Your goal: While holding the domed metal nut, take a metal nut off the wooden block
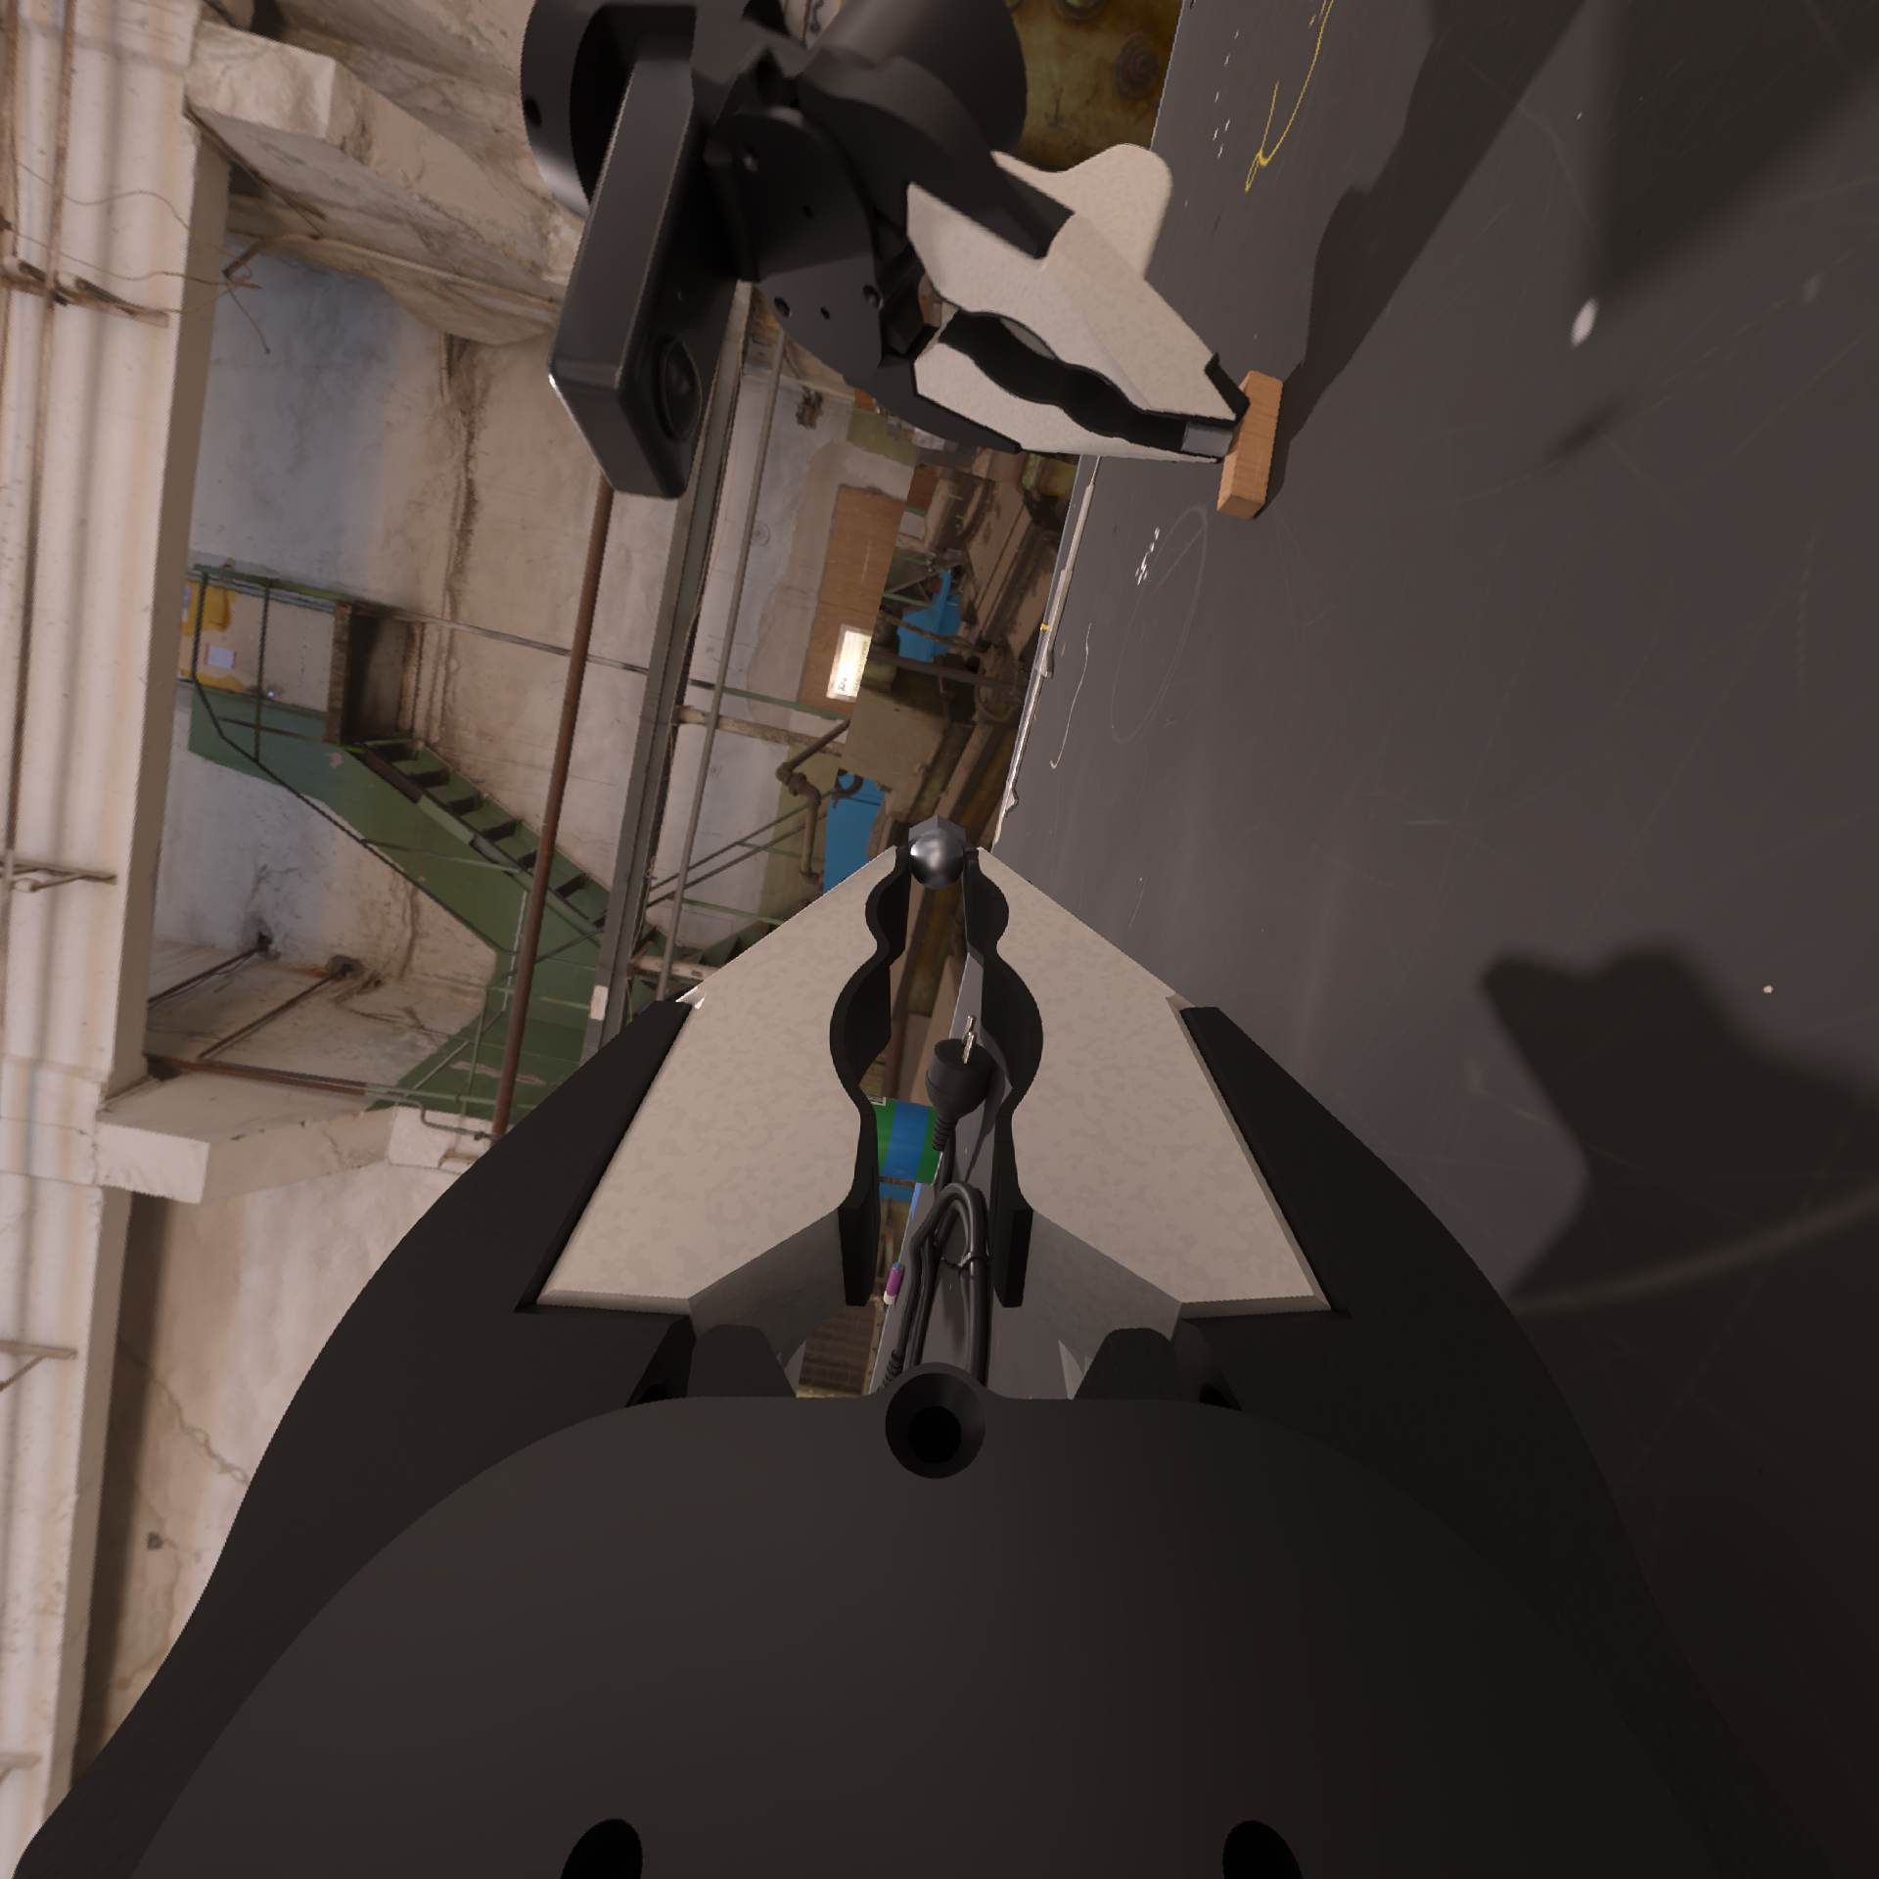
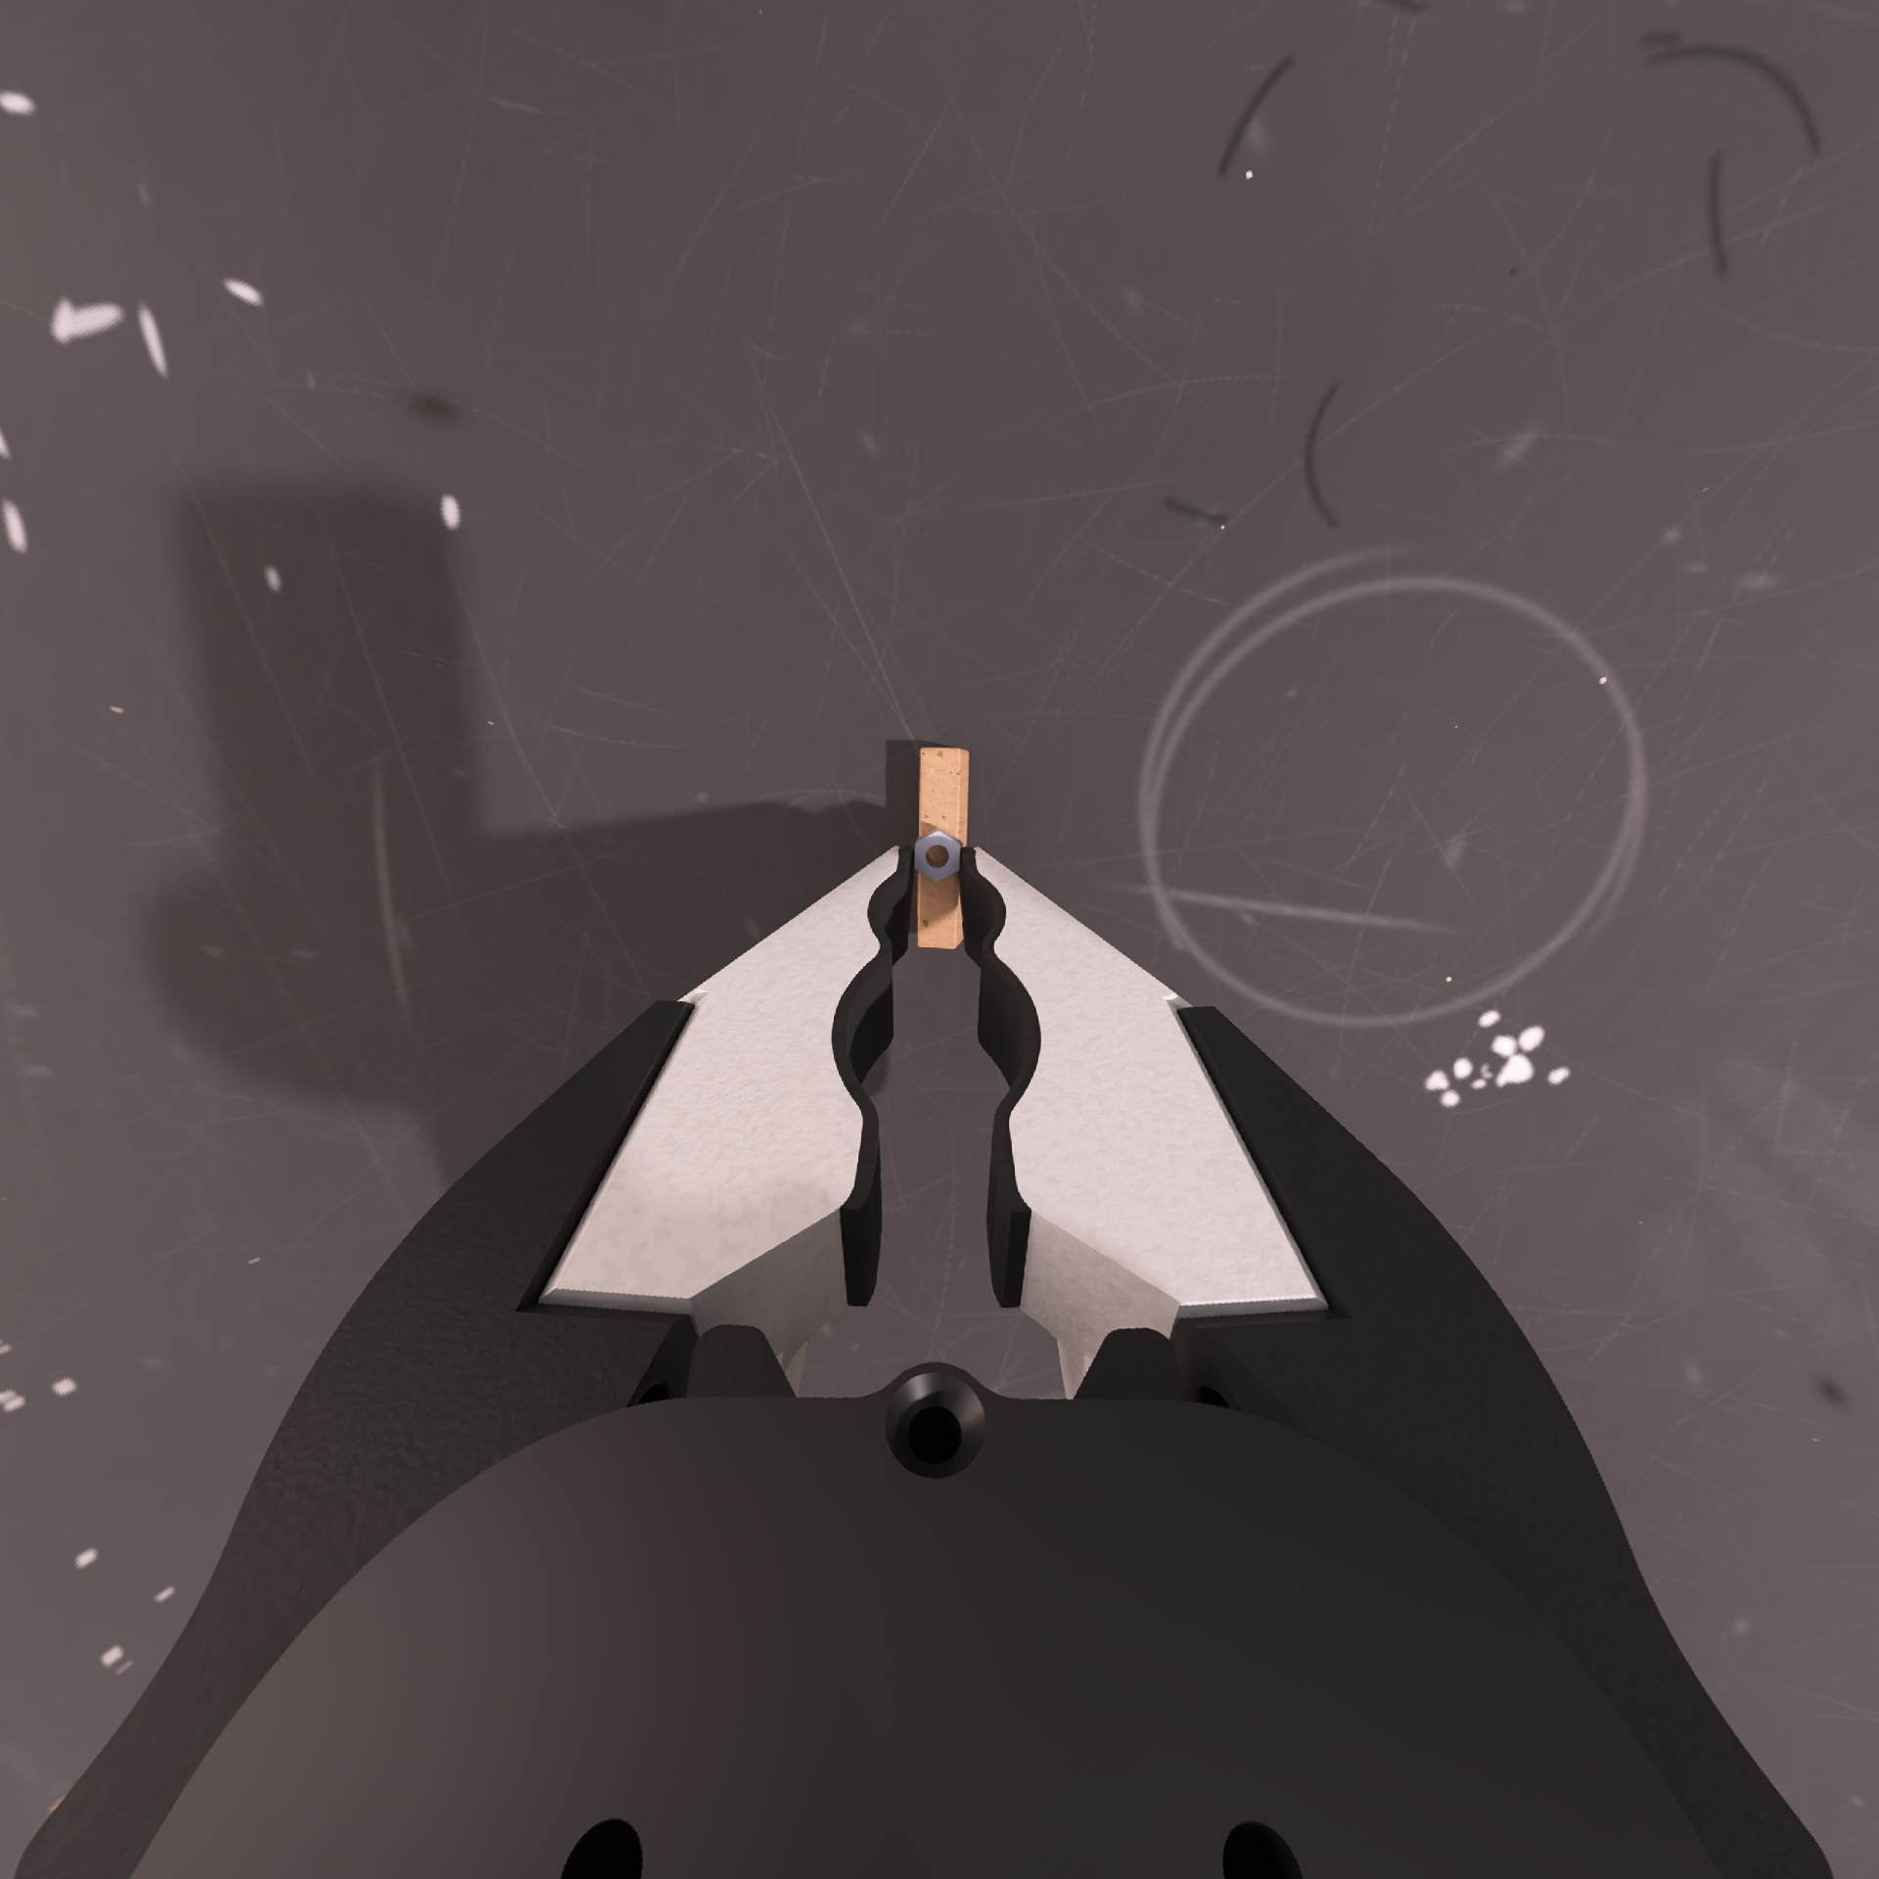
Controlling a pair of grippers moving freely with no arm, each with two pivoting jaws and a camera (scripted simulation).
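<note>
My left gripper is shut on the domed metal nut, a shiny round-capped nut held at its fingertips in the air beside the dark table. The wooden block is a small tan bar lying on the table. A grey hex metal nut sits on the block. My right gripper points down at it, its fingertips closed on the nut's two sides. In the left wrist view the right gripper shows farther off with its tips at the wooden block; the hex nut is hidden there.
The table top is dark and scratched, with chalk circles and white flecks. A black power cable with a plug lies near the table's edge, seen between my left fingers. Shadows of the grippers fall on the table.
</note>
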